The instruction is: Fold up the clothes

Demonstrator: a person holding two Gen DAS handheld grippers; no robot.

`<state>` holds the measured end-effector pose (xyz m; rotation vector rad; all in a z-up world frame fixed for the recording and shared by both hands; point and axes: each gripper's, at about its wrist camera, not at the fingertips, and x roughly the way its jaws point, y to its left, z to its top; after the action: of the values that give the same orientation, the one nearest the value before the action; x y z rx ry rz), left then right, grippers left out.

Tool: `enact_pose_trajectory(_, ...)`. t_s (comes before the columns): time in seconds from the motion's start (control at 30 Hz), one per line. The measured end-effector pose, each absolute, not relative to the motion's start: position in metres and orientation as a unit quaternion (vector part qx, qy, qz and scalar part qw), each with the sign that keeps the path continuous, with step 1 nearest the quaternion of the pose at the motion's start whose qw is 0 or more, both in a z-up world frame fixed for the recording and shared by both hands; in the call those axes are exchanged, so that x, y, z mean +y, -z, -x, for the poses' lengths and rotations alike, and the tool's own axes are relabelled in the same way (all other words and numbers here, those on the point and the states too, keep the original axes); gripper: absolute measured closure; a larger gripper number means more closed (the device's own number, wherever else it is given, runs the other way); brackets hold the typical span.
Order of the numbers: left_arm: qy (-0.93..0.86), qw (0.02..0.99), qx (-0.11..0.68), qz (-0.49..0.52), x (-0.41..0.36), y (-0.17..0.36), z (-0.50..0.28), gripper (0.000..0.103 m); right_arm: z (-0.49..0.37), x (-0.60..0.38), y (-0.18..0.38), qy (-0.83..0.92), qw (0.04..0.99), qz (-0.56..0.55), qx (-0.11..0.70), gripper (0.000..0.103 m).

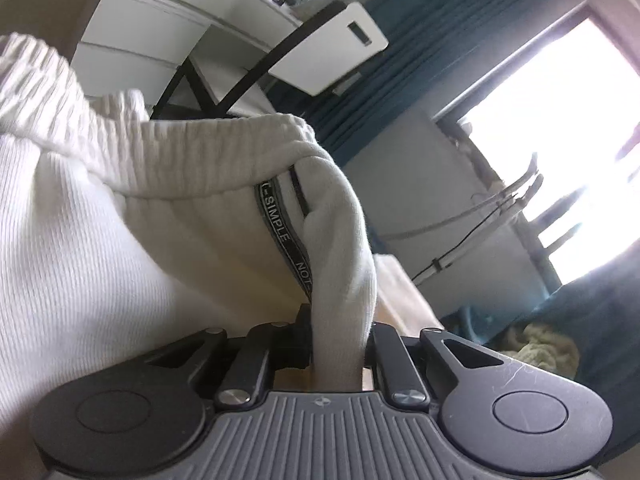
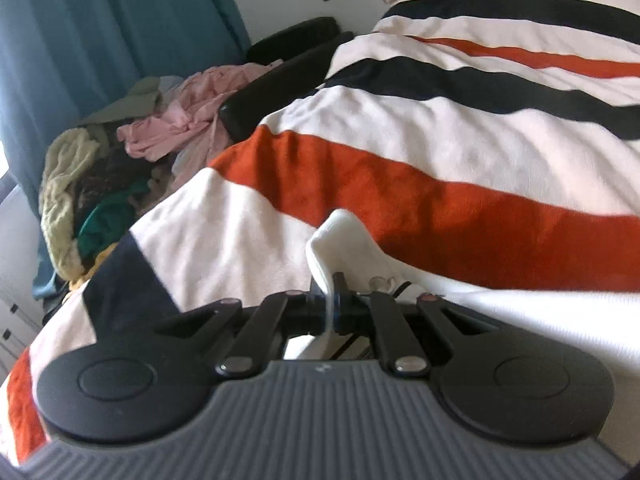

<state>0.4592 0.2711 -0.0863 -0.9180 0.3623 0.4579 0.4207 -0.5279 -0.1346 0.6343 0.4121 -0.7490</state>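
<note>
White ribbed trousers [image 1: 100,240] with an elastic waistband and a black "SIMPLE" side tape fill the left wrist view. My left gripper [image 1: 340,344] is shut on a fold of that cloth beside the tape, held up in the air. In the right wrist view my right gripper [image 2: 336,304] is shut on a thin white edge of the trousers [image 2: 340,240], which sticks up between the fingers. It hovers just over the striped blanket [image 2: 460,152]. The rest of the garment is out of that view.
A bed under a white, orange and navy striped blanket lies ahead of the right gripper. A heap of mixed clothes [image 2: 132,160] sits beyond its far corner by teal curtains [image 2: 100,24]. A white desk [image 1: 180,28], a chair [image 1: 332,48] and a bright window [image 1: 560,152] stand behind the trousers.
</note>
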Motion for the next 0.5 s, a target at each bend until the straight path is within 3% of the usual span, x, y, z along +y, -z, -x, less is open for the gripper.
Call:
enact_pose_trajectory(0.17,-0.194,0.863,0.186,0.428,0.274,0.086,-0.445,0.083,-0.413,-0.53,0.129,0.358,0.852,-0.326,0.198,0.094)
enact_pose_trajectory(0.3,-0.171,0.869,0.197,0.42,0.277,0.083,-0.427,0.073,-0.4,-0.53,0.111,0.344,0.848,-0.344,0.212,0.088)
enact_pose_trajectory(0.37,-0.159,0.873,0.202,0.414,0.276,0.08,-0.416,0.064,-0.387,-0.527,0.099,0.331,0.848,-0.355,0.212,0.075)
enact_pose_trajectory(0.43,-0.149,0.878,0.207,0.404,0.272,0.074,-0.398,0.052,-0.368,-0.522,0.088,0.318,0.85,-0.369,0.201,0.044)
enact_pose_trajectory(0.5,-0.143,0.88,0.216,0.397,0.27,0.071,-0.371,0.048,-0.345,-0.516,0.076,0.302,0.852,-0.384,0.188,0.034)
